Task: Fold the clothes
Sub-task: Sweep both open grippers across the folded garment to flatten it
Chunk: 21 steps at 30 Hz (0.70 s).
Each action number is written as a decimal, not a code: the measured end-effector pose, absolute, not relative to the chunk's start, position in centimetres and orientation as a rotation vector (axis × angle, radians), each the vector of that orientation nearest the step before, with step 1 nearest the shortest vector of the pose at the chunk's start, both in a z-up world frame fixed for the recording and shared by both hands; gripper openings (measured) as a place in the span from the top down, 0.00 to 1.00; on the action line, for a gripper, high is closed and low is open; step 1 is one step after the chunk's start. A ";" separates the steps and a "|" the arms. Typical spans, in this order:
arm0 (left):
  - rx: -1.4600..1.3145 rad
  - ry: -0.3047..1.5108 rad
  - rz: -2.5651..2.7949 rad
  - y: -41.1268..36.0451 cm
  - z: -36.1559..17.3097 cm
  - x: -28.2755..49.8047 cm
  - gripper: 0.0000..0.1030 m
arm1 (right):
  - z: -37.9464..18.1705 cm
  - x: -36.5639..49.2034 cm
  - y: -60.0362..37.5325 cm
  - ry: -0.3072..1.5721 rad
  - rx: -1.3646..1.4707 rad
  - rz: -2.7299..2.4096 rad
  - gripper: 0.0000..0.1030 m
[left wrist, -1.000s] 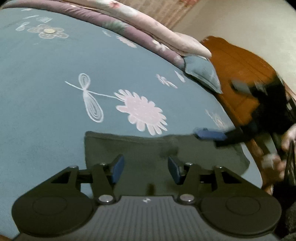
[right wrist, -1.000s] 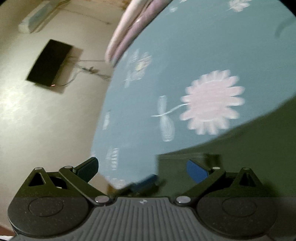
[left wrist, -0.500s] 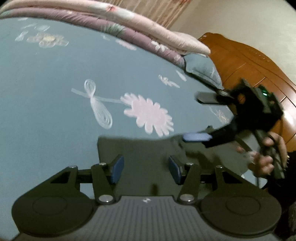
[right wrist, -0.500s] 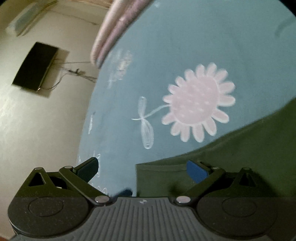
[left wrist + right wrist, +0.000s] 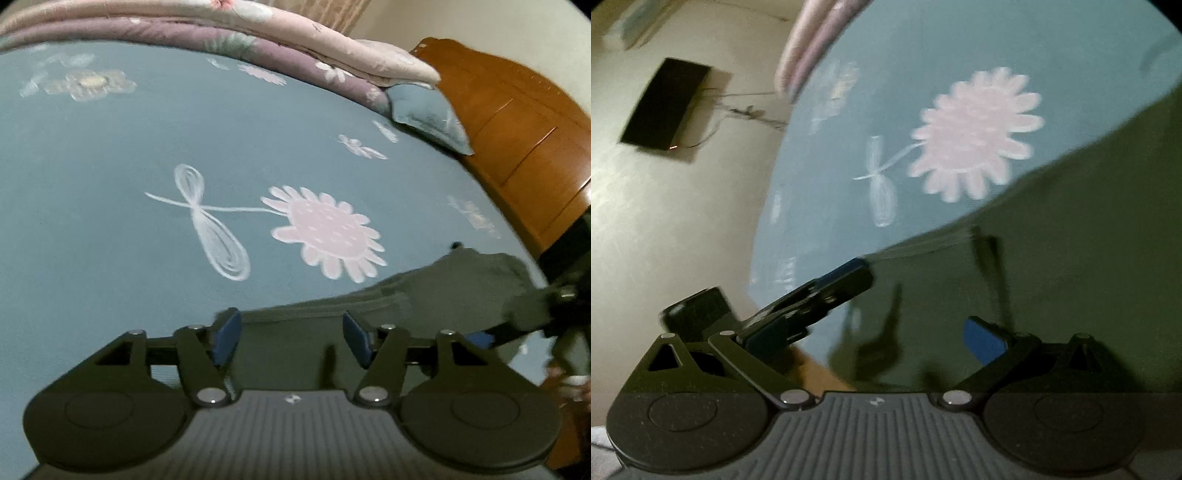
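Your left gripper (image 5: 291, 334) has slid over the near edge of the dark green garment (image 5: 424, 295) on the bed (image 5: 110, 166), jaws opening, gripping nothing; right gripper (image 5: 849, 325) hangs wide open too, so no fold has started.

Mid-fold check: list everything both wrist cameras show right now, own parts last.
garment: one, dark olive, flat on the bed's near edge
bedsheet: one, teal with pink-white flowers, covers the bed
quilt: one, pink and purple, folded along the far side
pillow: one, teal, beside the headboard
headboard: one, brown wood
wall box: one, black, cables trailing
left hand-held gripper: black, blue pads, jaws opening over the garment
right hand-held gripper: black, blue pads, open over the garment's corner
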<state>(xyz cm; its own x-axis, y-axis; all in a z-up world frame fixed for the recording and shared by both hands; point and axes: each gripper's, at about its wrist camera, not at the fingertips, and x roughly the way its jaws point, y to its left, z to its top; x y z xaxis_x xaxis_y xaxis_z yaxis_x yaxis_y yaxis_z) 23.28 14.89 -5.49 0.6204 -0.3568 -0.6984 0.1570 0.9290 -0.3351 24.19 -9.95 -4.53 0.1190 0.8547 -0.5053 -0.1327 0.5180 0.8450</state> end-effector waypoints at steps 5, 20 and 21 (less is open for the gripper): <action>-0.208 0.867 -0.233 15.1 -5.1 22.7 0.36 | -6.2 23.3 -7.5 1.369 0.587 0.839 0.00; -0.174 0.959 -0.269 7.9 -6.7 19.4 0.25 | -2.0 22.7 -16.0 1.161 0.289 0.567 0.00; -0.158 0.970 -0.257 7.6 -6.4 19.5 0.25 | -2.2 22.6 -16.7 1.166 0.268 0.546 0.00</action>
<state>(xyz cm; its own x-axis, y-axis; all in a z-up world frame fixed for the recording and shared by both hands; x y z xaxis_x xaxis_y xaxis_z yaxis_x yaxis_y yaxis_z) 19.55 7.58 -6.40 0.5387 -0.2852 -0.7928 0.1446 0.9583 -0.2465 22.60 -16.70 -2.22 0.2839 0.5364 -0.7948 -0.2663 0.8404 0.4721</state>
